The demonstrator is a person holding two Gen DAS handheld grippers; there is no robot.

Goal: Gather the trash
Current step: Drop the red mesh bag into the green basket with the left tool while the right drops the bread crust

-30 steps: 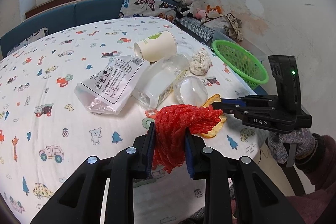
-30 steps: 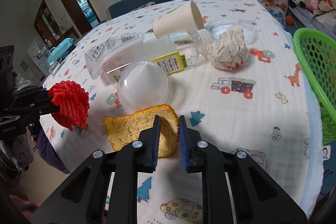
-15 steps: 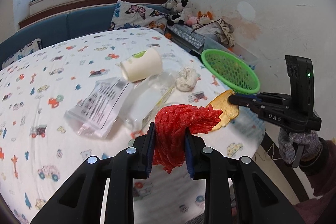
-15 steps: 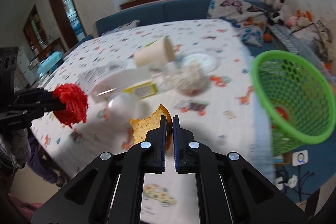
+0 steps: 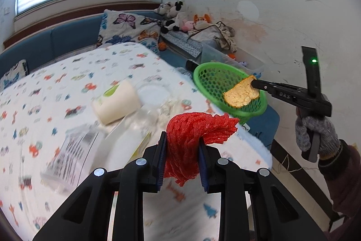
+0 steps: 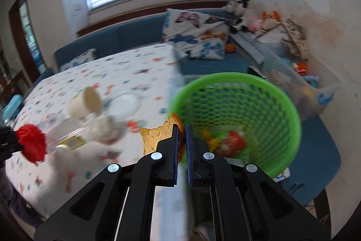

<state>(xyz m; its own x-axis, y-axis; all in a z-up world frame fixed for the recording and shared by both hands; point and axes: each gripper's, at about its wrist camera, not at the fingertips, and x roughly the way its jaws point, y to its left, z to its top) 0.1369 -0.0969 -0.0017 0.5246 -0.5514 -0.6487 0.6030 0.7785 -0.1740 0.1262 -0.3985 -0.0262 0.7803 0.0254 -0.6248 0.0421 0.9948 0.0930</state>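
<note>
- The step in hand looks like dropping the flat, dry orange-yellow peel (image 6: 158, 136) into the round green plastic mesh basket (image 6: 284, 105), which sits beside the desk's edge.
- The right hand-held gripper (image 6: 181, 130) is clamped on one edge of the peel, its jaws nearly together. In the left wrist view the peel (image 5: 240, 94) hangs in front of the basket (image 5: 207, 78), seemingly over its opening.
- To do this well, I judge the peel should be well inside the rim before the jaws part. It is light and broad and hangs off to the gripper's left, so a release too near the rim could send it onto the desk or the floor.
- The left hand-held gripper (image 5: 182, 158) is clamped on a bunched red foam-net sleeve (image 5: 194, 134), held above the desk (image 5: 67, 73) covered with a white cartoon-print cloth. It likely goes in second, and should wait clear of the right one's path.
- The peel is pale and cracked on its inner face, with a darker orange rind edge.
- The basket already holds some red and yellow wrappers (image 6: 227, 140) at the bottom.
- Left on the desk are a tipped white paper cup (image 5: 115, 102), a crumpled white tissue ball (image 6: 106, 130) and a printed clear plastic bag (image 5: 70, 153); motion blur hides detail.
</note>
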